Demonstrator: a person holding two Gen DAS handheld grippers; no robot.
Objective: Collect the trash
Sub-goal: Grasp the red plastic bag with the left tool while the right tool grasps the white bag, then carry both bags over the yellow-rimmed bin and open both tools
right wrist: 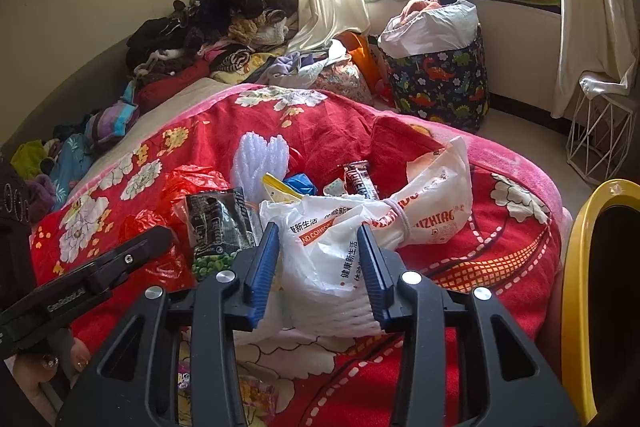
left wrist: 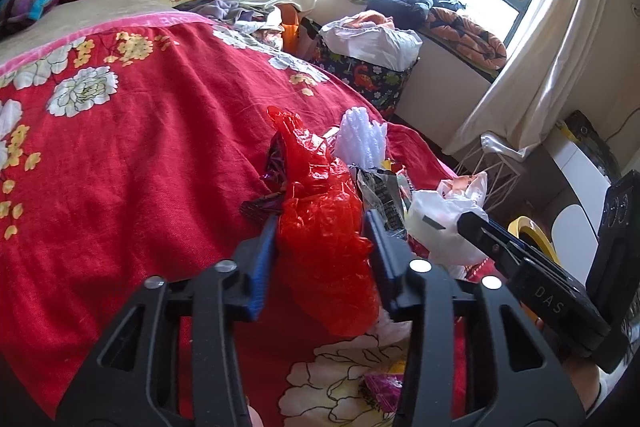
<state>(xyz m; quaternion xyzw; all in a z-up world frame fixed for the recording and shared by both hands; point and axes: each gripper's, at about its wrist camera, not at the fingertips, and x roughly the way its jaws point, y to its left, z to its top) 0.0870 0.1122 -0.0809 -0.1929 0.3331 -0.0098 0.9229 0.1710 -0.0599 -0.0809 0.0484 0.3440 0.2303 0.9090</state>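
Bedspread [left wrist: 140,155]; grippers [left wrist: 320,227] straddling bags [left wrist: 324,235].
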